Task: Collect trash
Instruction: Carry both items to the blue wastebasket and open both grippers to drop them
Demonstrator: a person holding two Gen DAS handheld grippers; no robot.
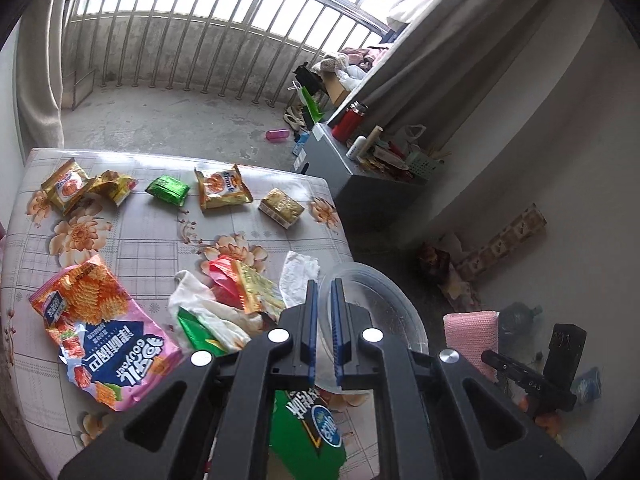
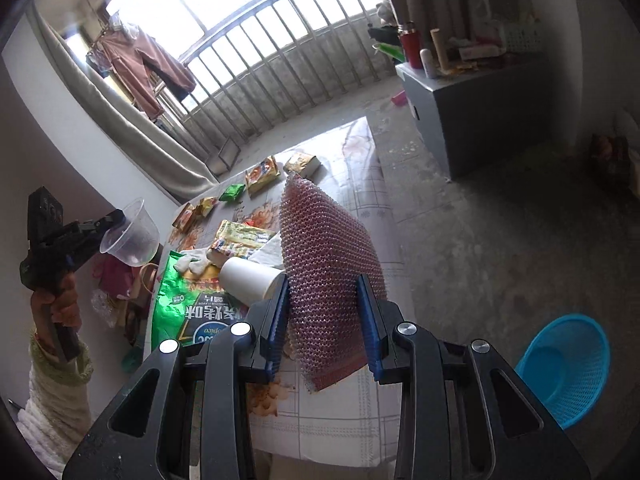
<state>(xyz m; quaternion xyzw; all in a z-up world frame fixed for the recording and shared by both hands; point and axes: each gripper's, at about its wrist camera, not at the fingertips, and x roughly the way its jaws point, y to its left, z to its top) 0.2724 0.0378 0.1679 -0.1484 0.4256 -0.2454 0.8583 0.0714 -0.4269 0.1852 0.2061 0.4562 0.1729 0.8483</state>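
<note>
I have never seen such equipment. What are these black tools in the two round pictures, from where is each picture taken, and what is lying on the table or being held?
No robot is here: a person holds a hand gripper with two fingers in each hand, and each carries a wide-angle camera looking along its fingers.

The left camera's picture shows the left gripper shut on the rim of a clear plastic cup. The right camera's picture shows the right gripper shut on a pink mesh sponge, and the person's left hand lifting the cup at the side.

On the flowered table lie snack wrappers, a big pink bag, a green bag, a white paper cup on its side and tissues. A blue basket stands on the floor.
</note>
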